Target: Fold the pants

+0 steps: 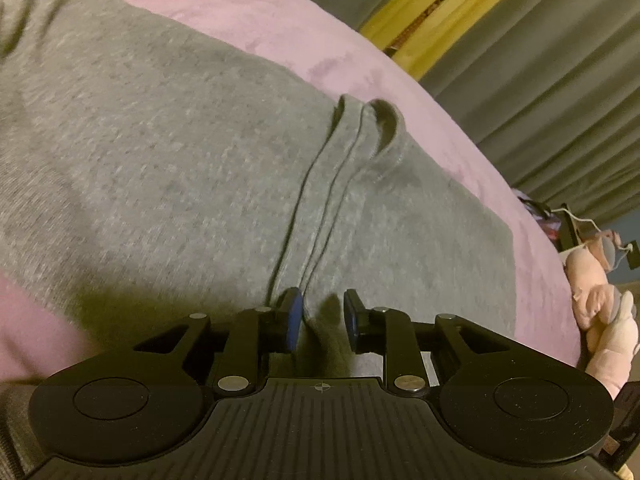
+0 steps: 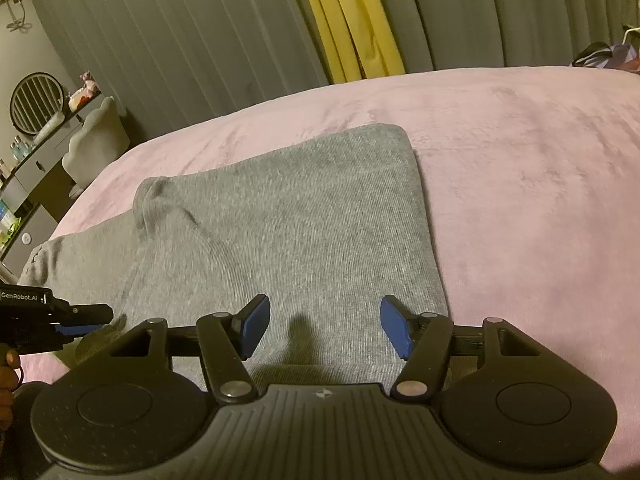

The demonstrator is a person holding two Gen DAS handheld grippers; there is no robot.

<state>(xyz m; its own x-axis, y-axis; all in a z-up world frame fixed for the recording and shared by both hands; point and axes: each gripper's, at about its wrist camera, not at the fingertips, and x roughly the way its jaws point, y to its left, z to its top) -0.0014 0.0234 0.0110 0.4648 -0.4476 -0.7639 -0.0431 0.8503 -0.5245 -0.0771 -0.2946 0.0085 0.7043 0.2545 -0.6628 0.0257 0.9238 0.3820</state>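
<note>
Grey pants (image 1: 180, 152) lie folded flat on a pink blanket (image 1: 320, 44). In the left wrist view a folded edge with stacked layers (image 1: 320, 184) runs toward my left gripper (image 1: 320, 312), which hovers low over it with jaws partly open and nothing between them. In the right wrist view the pants (image 2: 300, 220) show a straight right edge and a bunched corner (image 2: 154, 196) at the left. My right gripper (image 2: 324, 320) is open wide above the near edge of the pants, empty. The left gripper (image 2: 60, 316) shows at the left edge of this view.
Grey curtains (image 2: 180, 40) with a yellow strip (image 2: 348, 20) hang behind the bed. A dresser with a round mirror (image 2: 36, 102) and a chair stands at the left. Pink plush toys (image 1: 600, 300) lie at the bed's right edge.
</note>
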